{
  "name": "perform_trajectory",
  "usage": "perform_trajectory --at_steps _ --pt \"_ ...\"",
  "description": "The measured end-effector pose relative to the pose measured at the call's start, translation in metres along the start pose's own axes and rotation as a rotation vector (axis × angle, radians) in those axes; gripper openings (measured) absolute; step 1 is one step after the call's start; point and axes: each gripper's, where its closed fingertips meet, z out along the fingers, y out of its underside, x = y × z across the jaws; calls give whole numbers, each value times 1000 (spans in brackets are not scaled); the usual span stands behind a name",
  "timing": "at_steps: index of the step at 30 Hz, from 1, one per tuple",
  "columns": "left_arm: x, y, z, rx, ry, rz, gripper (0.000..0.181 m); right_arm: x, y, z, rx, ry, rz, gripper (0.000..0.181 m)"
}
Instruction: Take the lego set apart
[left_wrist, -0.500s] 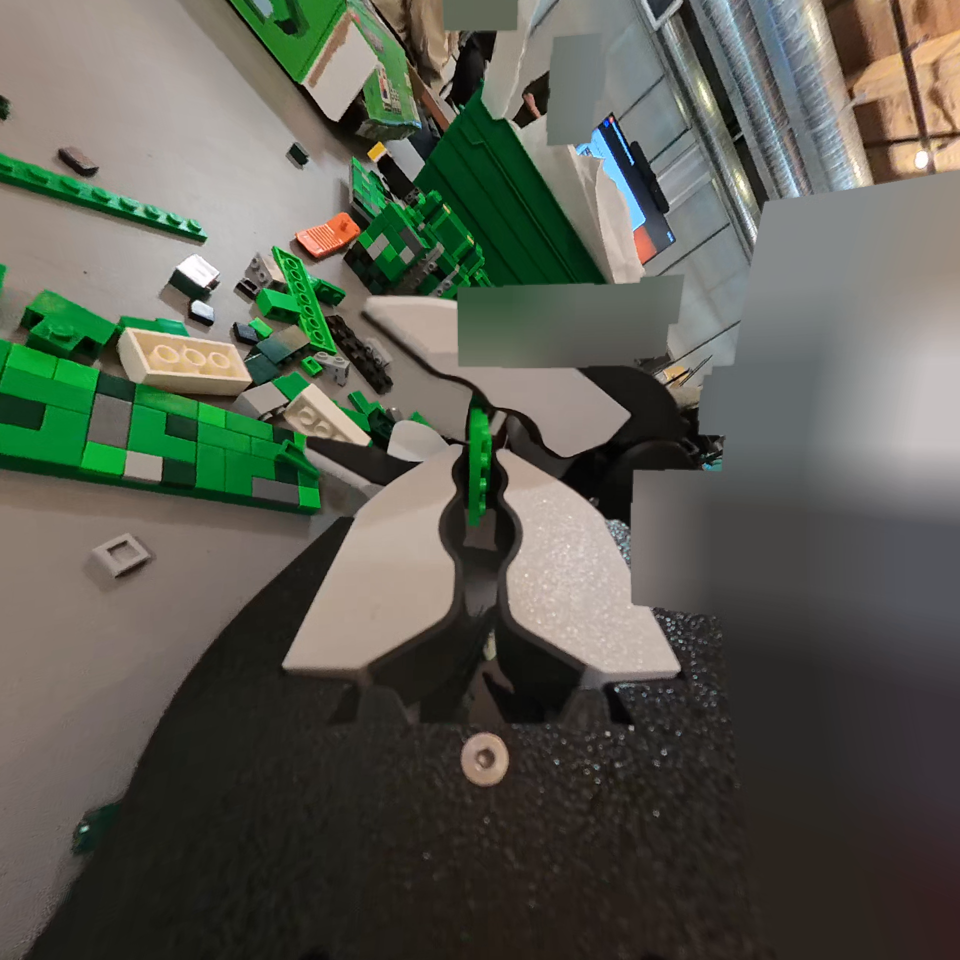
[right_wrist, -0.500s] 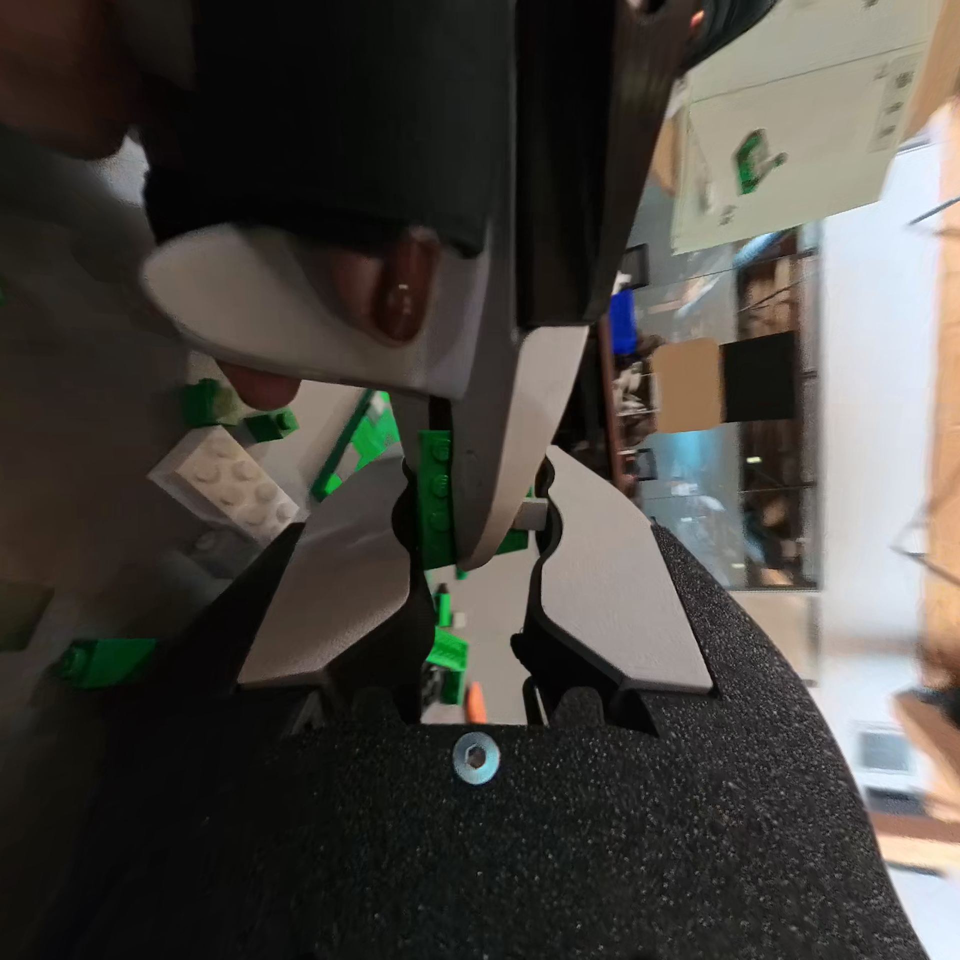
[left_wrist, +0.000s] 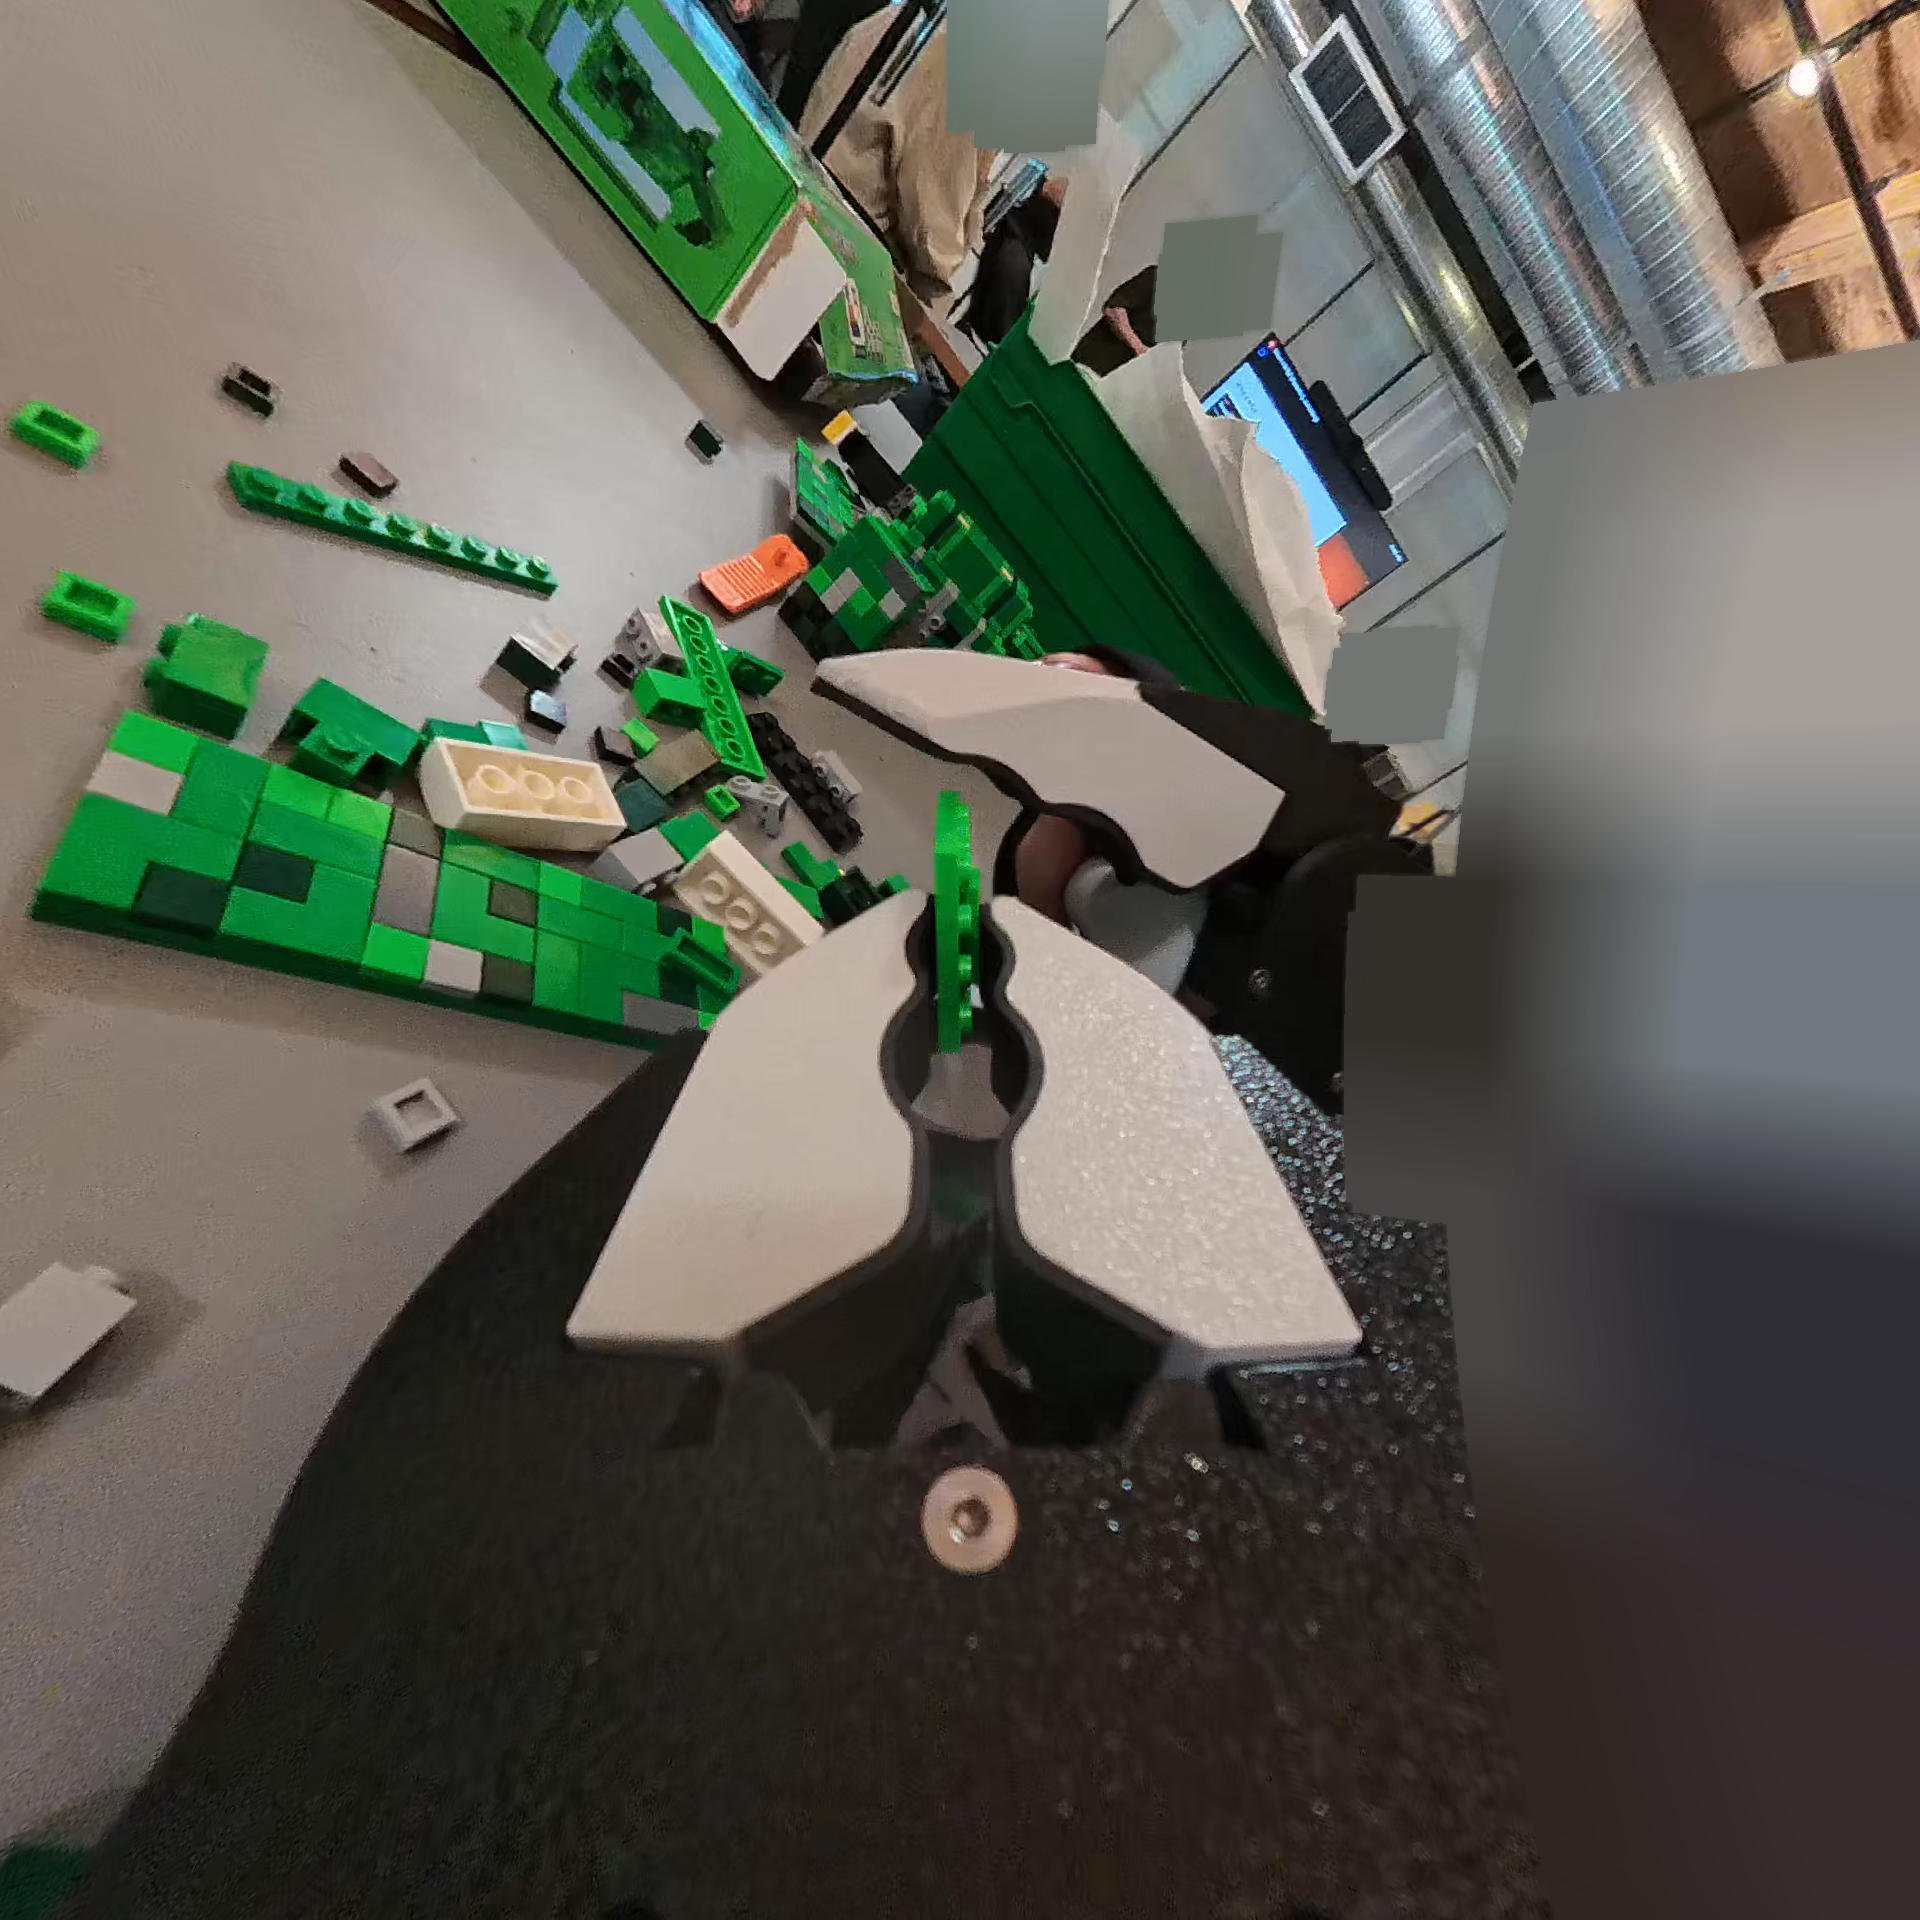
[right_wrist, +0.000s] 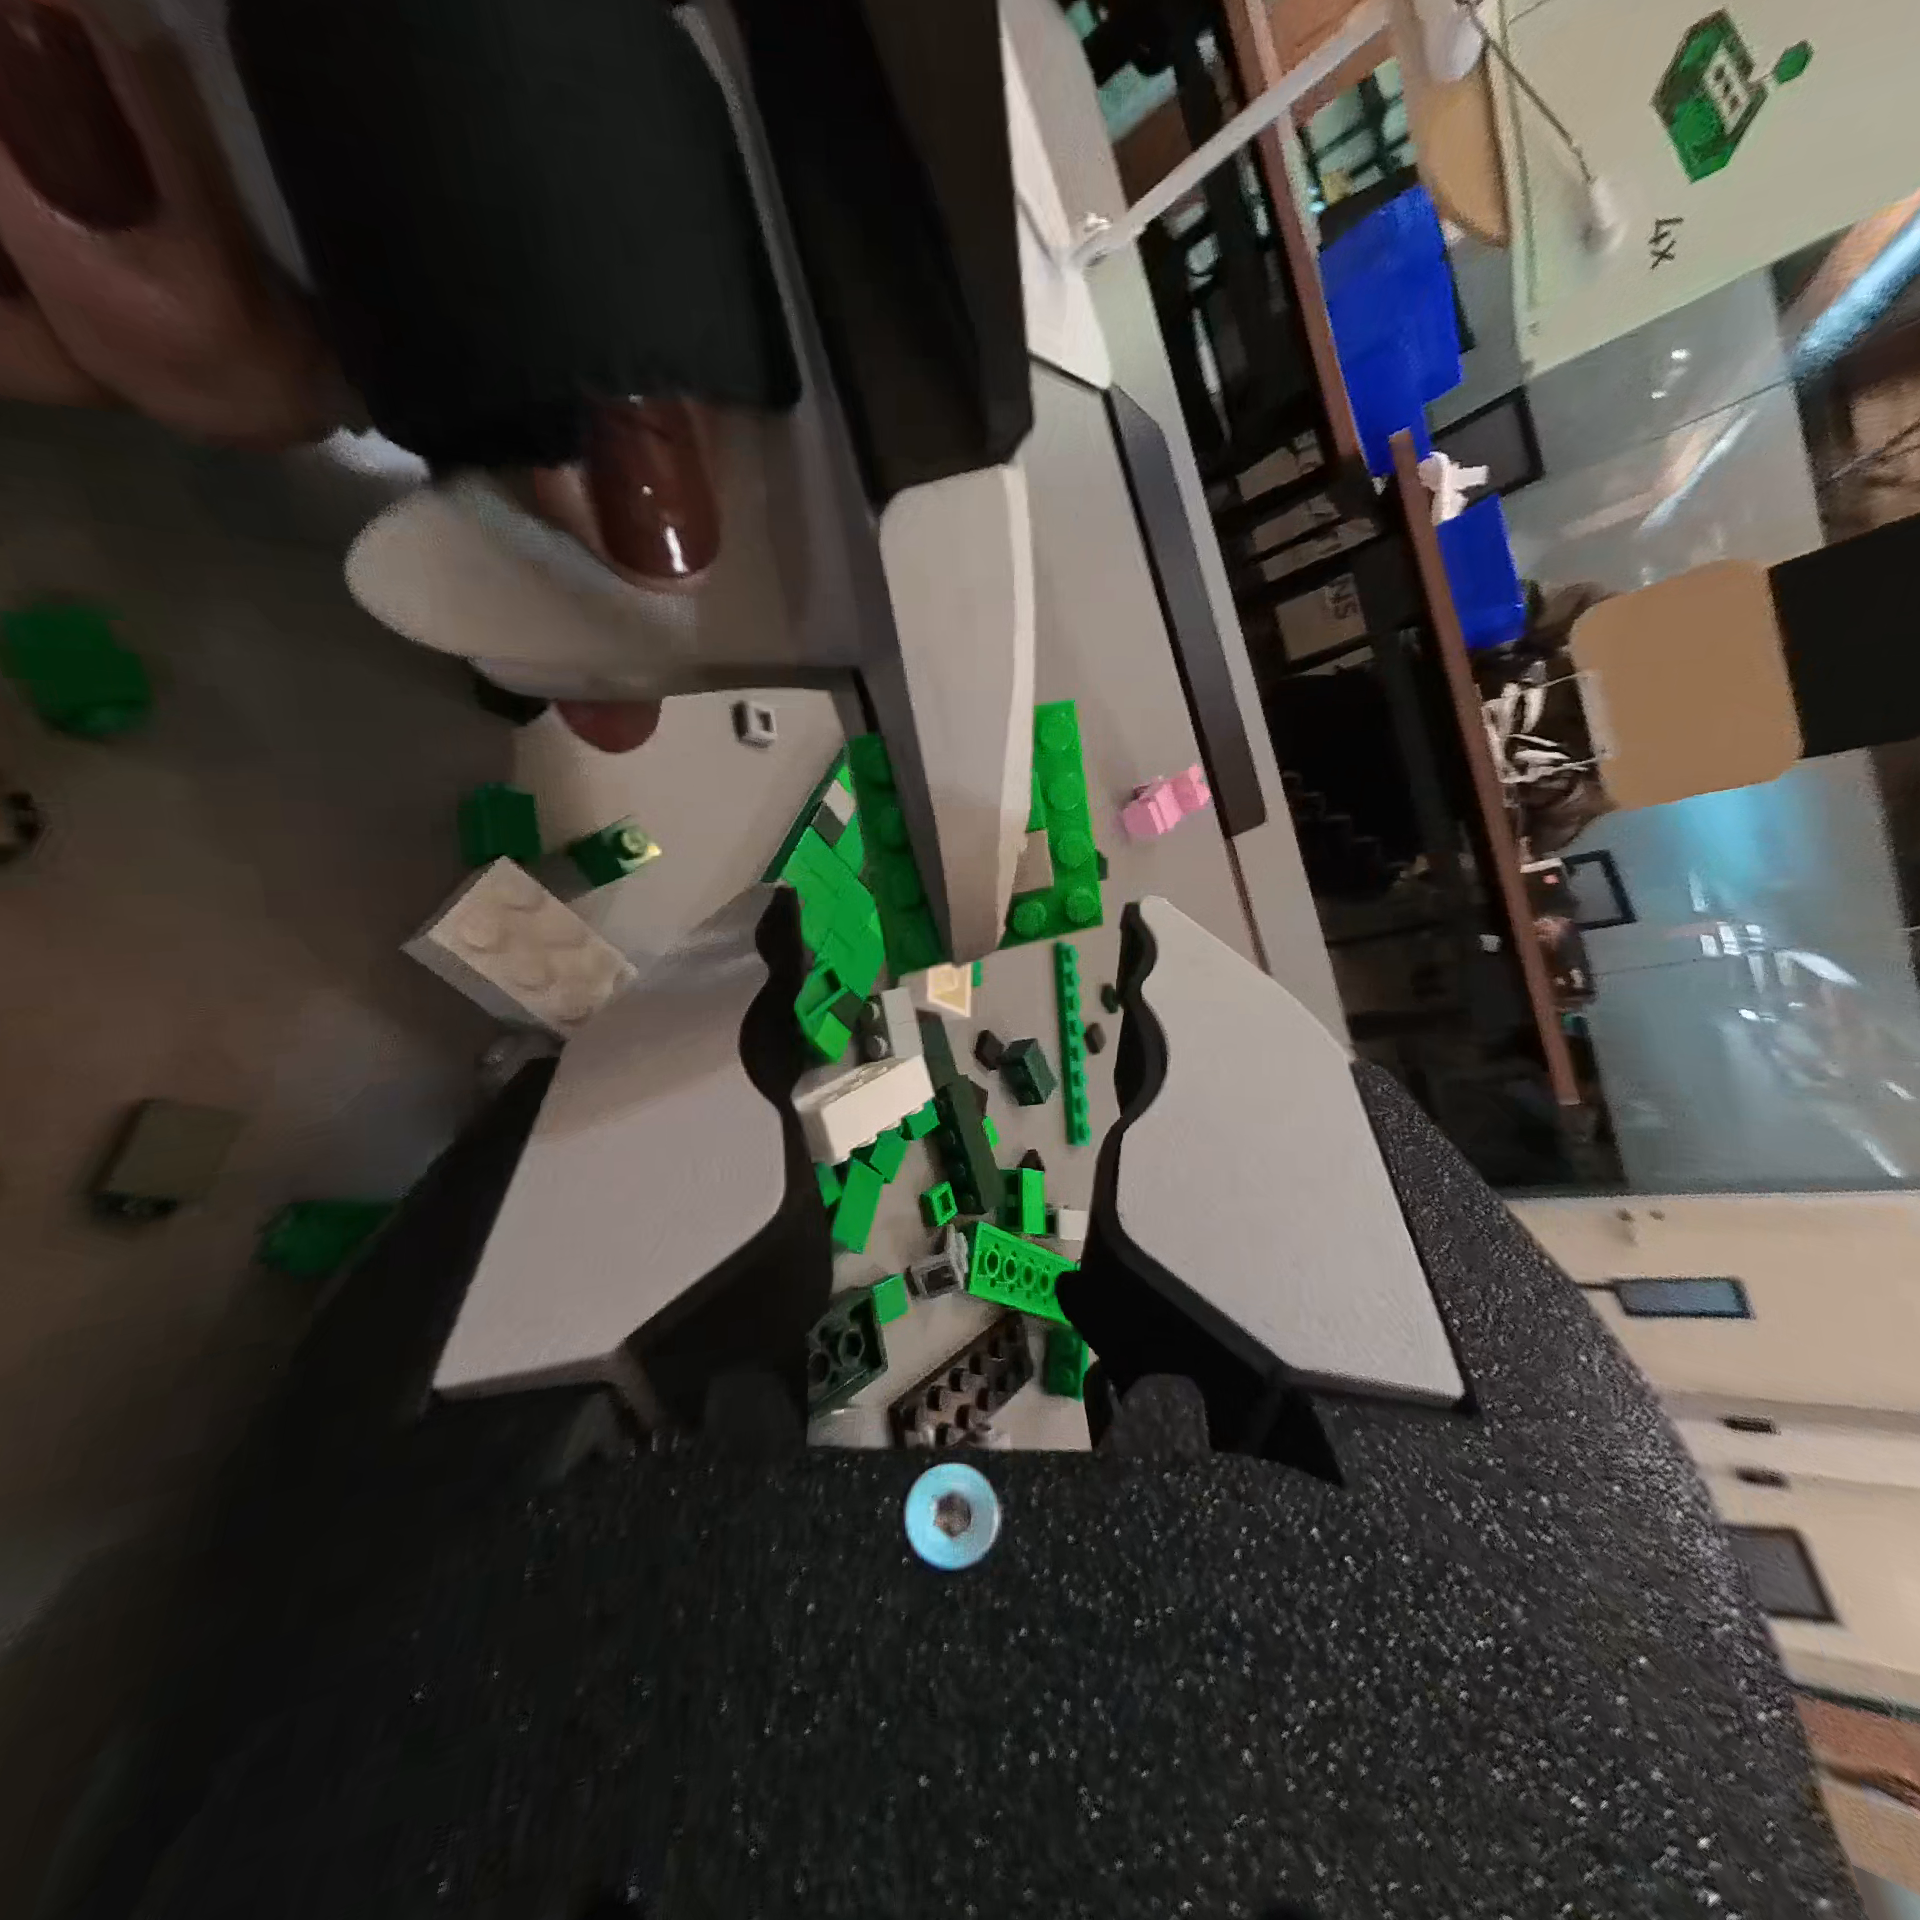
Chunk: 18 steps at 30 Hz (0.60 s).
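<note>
Left gripper (left_wrist: 961, 940), fingers pressed together, pinches a small bright-green plate (left_wrist: 954, 914) edge-on between its tips, the plate standing upright and projecting past them, clear of the grey tabletop (left_wrist: 312, 270). Right gripper (right_wrist: 951, 997), fingers spread wide with nothing between them, faces the left tool; in the right wrist view that tool's grey tip reaches down to just above the gap, the green plate (right_wrist: 1065, 821) showing along its side. A hand (right_wrist: 623, 499) wraps the black body of the left tool. In the left wrist view one grey finger (left_wrist: 1049, 743) of the right gripper lies just beyond the held plate, close but apart from it. Below and to the left of the held piece rests a large flat green-and-grey tiled panel (left_wrist: 353, 894), with two white bricks (left_wrist: 520, 795) touching its far edge. Loose green, black and grey pieces form a dense cluster (left_wrist: 717, 717) beyond the bricks, next to a partly built green block model (left_wrist: 904, 592) and an orange piece (left_wrist: 753, 571). A long green strip (left_wrist: 390, 530) lies well apart toward the table's far left, near scattered single tiles. A green set box (left_wrist: 665, 145) and a green bin (left_wrist: 1081, 520) bound the far edge. Bare tabletop remains in the near-left foreground and far-left corner.
</note>
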Motion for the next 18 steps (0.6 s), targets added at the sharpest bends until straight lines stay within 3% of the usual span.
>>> perform_trajectory --at_steps 1,7,14,18 --pt "-1 -1 0 7 -14 12 6 -3 1 -1 1 -33 8 59" --pt "4 -7 -4 28 13 49 6 -16 10 -12 42 -250 118 55" --pt "11 14 -6 -159 17 333 5 -10 -9 -49 330 -612 555 25" --pt "20 29 -5 -248 75 435 6 2 -24 -65 485 -777 802 24"
